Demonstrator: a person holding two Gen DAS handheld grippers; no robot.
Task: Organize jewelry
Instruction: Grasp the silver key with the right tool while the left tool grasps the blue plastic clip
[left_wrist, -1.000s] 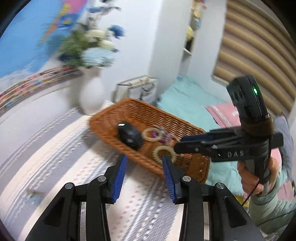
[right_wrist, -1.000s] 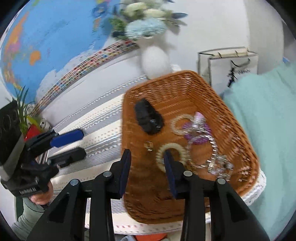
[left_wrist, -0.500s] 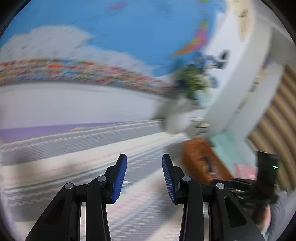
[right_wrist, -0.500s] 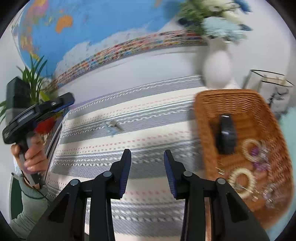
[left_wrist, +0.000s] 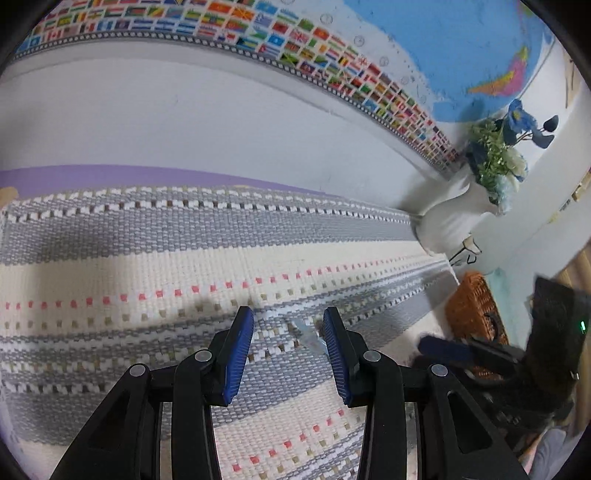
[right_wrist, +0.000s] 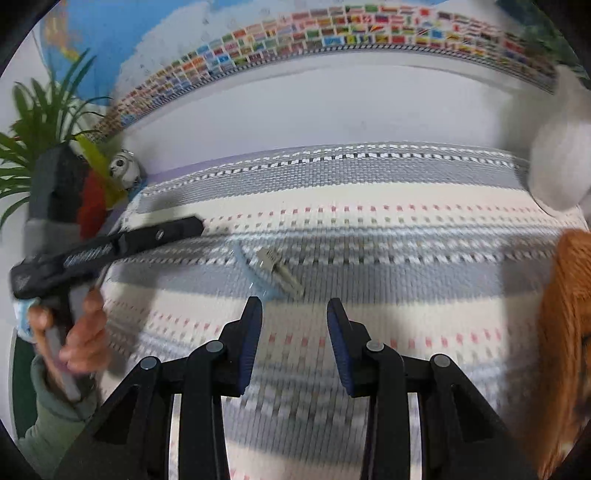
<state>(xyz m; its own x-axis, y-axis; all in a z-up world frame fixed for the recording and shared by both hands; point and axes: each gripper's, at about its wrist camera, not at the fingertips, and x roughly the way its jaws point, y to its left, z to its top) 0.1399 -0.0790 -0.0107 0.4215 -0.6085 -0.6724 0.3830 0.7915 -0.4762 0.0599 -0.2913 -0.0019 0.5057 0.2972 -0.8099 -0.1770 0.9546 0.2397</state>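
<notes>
From where the right gripper looks, much is smeared: the wicker basket is an orange blur cut off at the right edge of the view, so whatever lies in it cannot be made out, and the white vase beside it is a soft pale shape. The left gripper shows there only side-on, a dark bar held in a hand, and one finger hides the other.

Its own camera settles that: the left gripper has its blue pads spread wide, with nothing between them. The right gripper's jaws stand equally wide and empty.

The woven cloth, striped grey and cream with rows of pink dots, runs bare from the purple strip at its far edge down to the near edge. The basket and the vase sit at its right end, the vase in the far right corner against the white wall. At the left end stand a green plant and a small skull-like ornament.

The jewelry piece lies alone on a grey stripe around the middle of the cloth, well apart from the basket. It looks like a small silver clasp, a squarish block with a slim bar running off it, and a pale blue translucent strand curves beside it. In the left view only that glassy blue bit is clear, just inside the right-hand finger; the rest is too small to tell.
</notes>
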